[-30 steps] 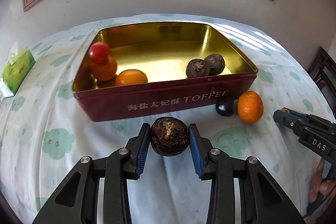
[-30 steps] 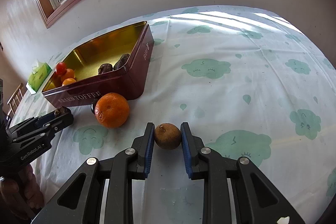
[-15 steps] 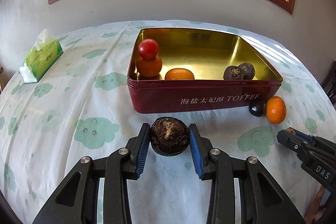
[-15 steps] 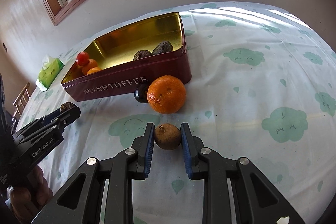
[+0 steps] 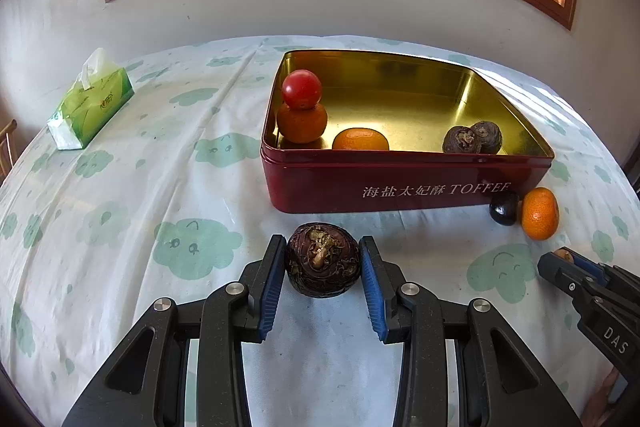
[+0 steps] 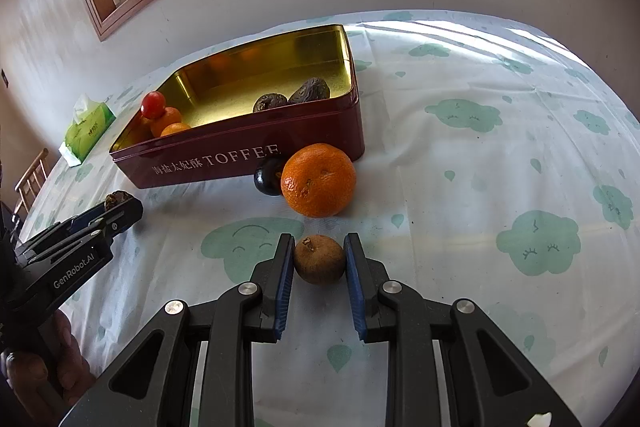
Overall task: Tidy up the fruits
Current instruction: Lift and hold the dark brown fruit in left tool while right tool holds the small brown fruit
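– Two fruits are held: the left tool [image 5: 323, 269] is clamped on a dark chestnut [image 5: 322, 259], the right tool [image 6: 319, 259] on a brown longan [image 6: 319, 259]

– Where's the tin [image 5: 400, 187]?

– On the table [image 5: 140, 207] beyond them, holding a tomato [image 5: 301, 89], two oranges and two chestnuts. One orange [image 6: 318, 179] and a dark plum [image 6: 267, 176] lie touching just outside it

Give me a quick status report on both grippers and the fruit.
Left gripper shut on dark bulb. Right gripper shut on small brown fruit. Tin ahead, path open.
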Demonstrator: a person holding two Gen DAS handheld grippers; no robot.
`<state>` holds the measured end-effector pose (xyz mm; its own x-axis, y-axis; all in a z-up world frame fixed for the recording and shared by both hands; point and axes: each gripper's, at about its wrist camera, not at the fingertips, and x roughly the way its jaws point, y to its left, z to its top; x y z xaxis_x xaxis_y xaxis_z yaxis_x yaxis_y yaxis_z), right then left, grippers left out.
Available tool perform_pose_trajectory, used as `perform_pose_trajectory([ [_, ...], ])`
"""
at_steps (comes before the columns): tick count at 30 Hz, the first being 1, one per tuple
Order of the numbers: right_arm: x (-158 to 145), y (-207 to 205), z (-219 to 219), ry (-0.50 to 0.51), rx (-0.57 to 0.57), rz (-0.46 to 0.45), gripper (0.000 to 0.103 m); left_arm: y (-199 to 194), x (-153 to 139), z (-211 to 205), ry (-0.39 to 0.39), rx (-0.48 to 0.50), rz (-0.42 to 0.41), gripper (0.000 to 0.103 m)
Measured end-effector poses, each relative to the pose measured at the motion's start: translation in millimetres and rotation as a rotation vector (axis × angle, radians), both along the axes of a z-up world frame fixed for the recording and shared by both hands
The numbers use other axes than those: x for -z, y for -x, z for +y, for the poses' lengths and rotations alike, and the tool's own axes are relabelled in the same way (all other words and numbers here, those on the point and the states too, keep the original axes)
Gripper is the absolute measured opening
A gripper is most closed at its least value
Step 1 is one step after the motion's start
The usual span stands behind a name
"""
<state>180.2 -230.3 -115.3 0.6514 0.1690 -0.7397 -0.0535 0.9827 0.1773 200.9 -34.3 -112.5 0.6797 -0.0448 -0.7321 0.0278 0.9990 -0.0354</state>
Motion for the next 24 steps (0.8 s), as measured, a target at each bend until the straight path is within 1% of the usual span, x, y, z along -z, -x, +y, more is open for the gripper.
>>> perform_pose_trajectory([
  [24, 0.4, -0.1, 0.7, 0.002, 0.0, 0.0, 0.024, 0.4, 0.0, 2.1, -0.014, -0.013, 0.0, 0.038],
])
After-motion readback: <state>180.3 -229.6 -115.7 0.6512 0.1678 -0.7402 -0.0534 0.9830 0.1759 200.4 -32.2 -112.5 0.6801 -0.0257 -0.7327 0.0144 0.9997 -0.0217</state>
